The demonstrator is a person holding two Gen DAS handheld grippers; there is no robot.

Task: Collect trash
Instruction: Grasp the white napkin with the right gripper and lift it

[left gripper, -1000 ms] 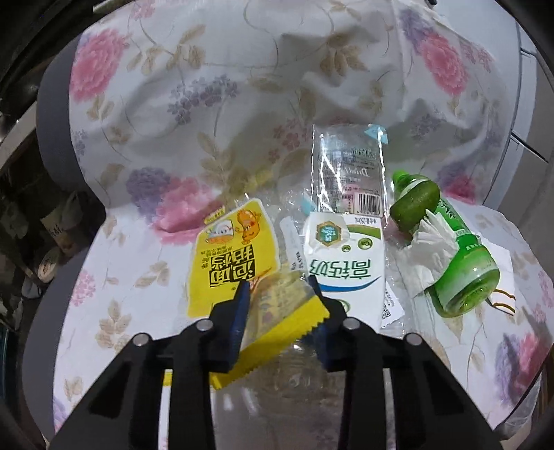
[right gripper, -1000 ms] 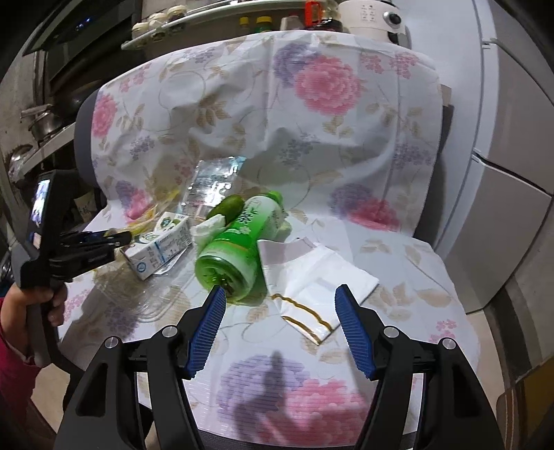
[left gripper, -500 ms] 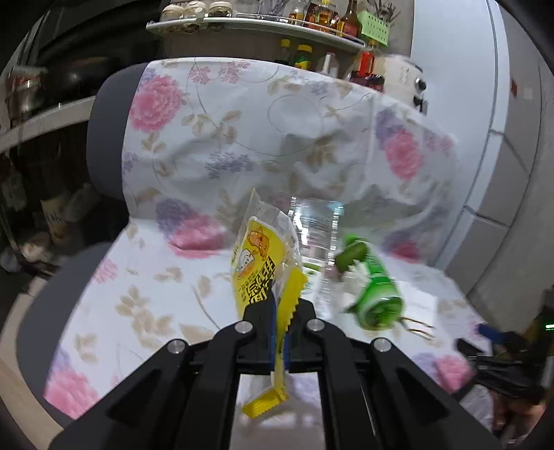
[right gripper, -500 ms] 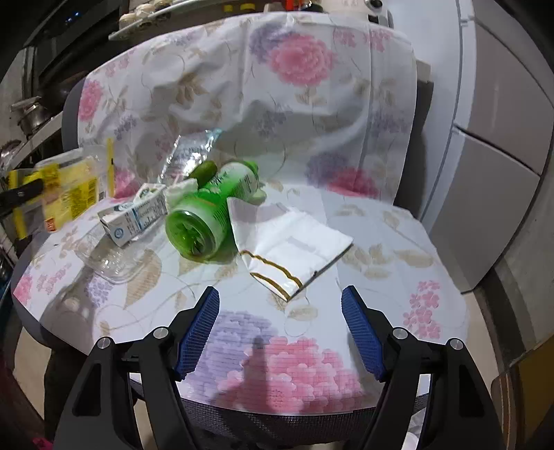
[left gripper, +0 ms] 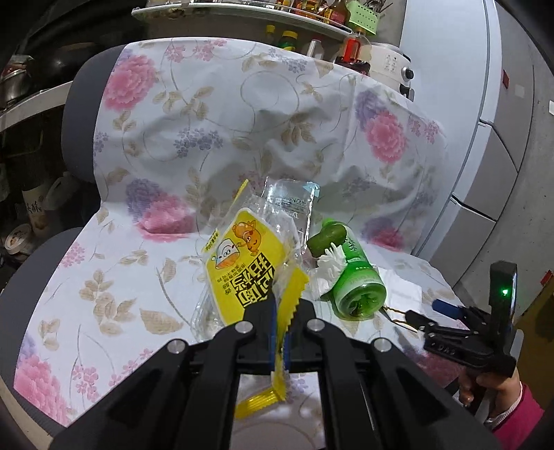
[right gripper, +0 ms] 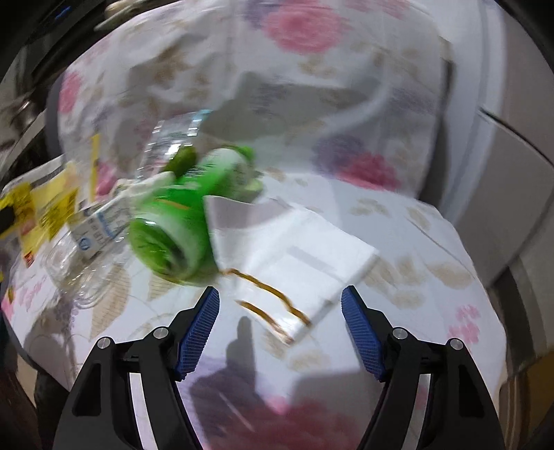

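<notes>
Left wrist view: the left hand-held gripper (left gripper: 281, 316) is clamped on the serrated lower edge of a yellow snack wrapper (left gripper: 244, 266), which stands lifted above the chair seat (left gripper: 114, 294). The seat and backrest are draped in a floral cloth (left gripper: 263, 114). Behind the wrapper a clear plastic bag (left gripper: 289, 204) rests against the fold where seat meets backrest; whether anything is in it cannot be told.

A green bottle (left gripper: 353, 277) lies on its side on the seat, base toward the camera and cap toward the backrest, with a crumpled white tissue (left gripper: 329, 266) touching its left flank. Its contents cannot be judged.

Right wrist view (motion-blurred): the right hand-held gripper (right gripper: 280, 329) has its jaws wide apart, having just been opening, with nothing pressed between the 2 blue pads (right gripper: 199, 332). It hovers over the near corner of a flat white paper bag (right gripper: 294, 249) with gold cord handles, which lies on the seat just beside the bottle's base. Left of the bottle lie a small white carton (right gripper: 100, 221) and a clear plastic tray (right gripper: 76, 270); the tray appears to hold nothing, though blur limits certainty.

In the left view a person's hand (left gripper: 491, 391) in a pink sleeve (left gripper: 519, 412) holds the right hand-held gripper at lower right. A shelf (left gripper: 242, 14) of bottles runs behind the chair.
</notes>
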